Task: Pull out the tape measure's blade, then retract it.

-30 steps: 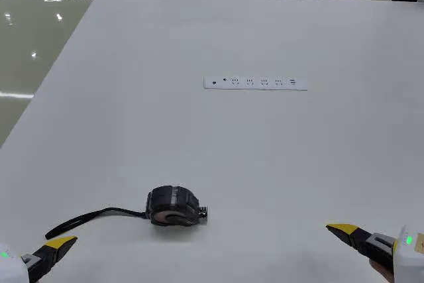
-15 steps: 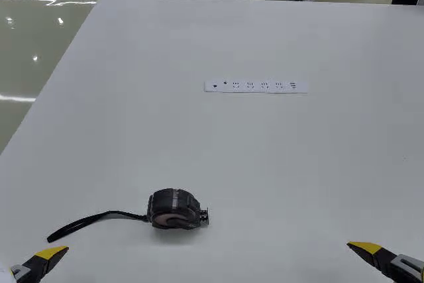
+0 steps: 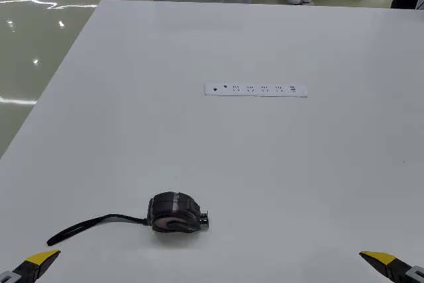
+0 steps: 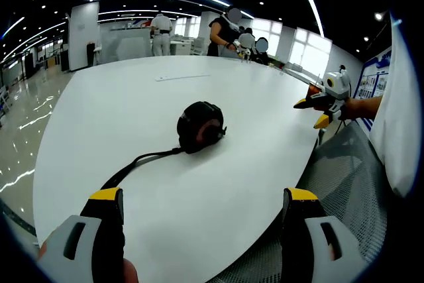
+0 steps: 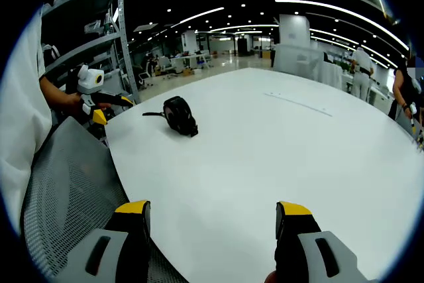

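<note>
A black tape measure [image 3: 175, 213] lies on the white table [image 3: 252, 157] near its front edge, its blade fully in and its black wrist strap [image 3: 86, 226] trailing left. It also lies ahead in the left gripper view as the tape measure [image 4: 201, 126], and farther off as the tape measure [image 5: 179, 114] in the right gripper view. My left gripper [image 4: 202, 197] is open and empty, short of the strap. Low at the table's near right, my right gripper [image 5: 212, 210] is also open and holds nothing. Yellow tips of the left gripper [image 3: 38, 259] and right gripper [image 3: 384, 260] peek in at the bottom corners.
A white power strip [image 3: 256, 89] lies flat at the table's middle. Beyond the far edge are glossy floor, shelving [image 5: 86, 24] and people [image 4: 225, 31]. A grey mesh chair back [image 5: 66, 190] sits by the near edge.
Both grippers have drawn back toward the near edge and now show only their tips in the head view. The tape measure has not moved; the head camera tilted a little.
</note>
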The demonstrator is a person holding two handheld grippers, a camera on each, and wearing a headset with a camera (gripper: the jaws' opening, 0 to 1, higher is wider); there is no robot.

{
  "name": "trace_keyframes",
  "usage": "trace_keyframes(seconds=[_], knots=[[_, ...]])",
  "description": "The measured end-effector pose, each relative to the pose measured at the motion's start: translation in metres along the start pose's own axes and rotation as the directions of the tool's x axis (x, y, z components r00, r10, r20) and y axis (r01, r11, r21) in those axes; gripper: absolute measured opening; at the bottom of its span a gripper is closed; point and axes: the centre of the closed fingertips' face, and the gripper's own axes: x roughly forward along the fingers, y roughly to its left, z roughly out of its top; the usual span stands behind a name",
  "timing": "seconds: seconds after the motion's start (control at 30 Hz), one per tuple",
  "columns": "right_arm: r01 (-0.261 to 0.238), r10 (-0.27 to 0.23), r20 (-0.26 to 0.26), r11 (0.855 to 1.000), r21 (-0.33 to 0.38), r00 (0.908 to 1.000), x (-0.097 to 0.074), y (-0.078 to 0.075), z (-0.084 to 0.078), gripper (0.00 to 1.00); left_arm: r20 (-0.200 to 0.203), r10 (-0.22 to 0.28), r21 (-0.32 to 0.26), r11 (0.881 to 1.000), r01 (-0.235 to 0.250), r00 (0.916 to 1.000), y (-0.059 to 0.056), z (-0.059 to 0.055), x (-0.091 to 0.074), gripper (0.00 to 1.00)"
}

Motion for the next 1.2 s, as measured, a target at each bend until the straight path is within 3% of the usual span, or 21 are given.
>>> trace_keyframes(seconds=[0.37,0.7,0.83,0.87,1.0,1.2], knots=[[0.003,-0.003,0.000,1.000,0.001,1.0000,-0.0010,-0.0013,0.0010,0.78,0.007,-0.010,0.010,1.000,0.010,0.9999,-0.0023,0.0034,-0.0014,0.90],[-0.003,0.003,-0.006,1.000,0.004,1.0000,-0.0012,0.0006,-0.0023,0.78,0.019,0.013,0.000,1.000,-0.013,0.9997,0.0036,0.0045,-0.0025,0.91],[-0.004,0.004,-0.005,1.000,0.006,1.0000,-0.0009,0.0007,-0.0024,0.78,0.016,-0.012,-0.018,1.000,0.012,0.9998,0.0002,0.0037,-0.0029,0.87],[-0.004,0.004,-0.005,1.000,0.006,1.0000,-0.0008,0.0008,-0.0023,0.78,0.017,0.006,-0.002,1.000,-0.006,0.9998,0.0029,0.0035,-0.0031,0.86],[-0.004,0.004,-0.004,1.000,0.005,1.0000,-0.0004,0.0010,-0.0022,0.78,0.009,-0.014,-0.024,1.000,0.014,0.9999,-0.0010,0.0017,-0.0028,0.85],[-0.003,0.003,-0.004,1.000,0.005,1.0000,-0.0005,0.0013,-0.0026,0.79,0.020,-0.002,-0.007,1.000,0.002,0.9998,0.0001,0.0037,-0.0032,0.86]])
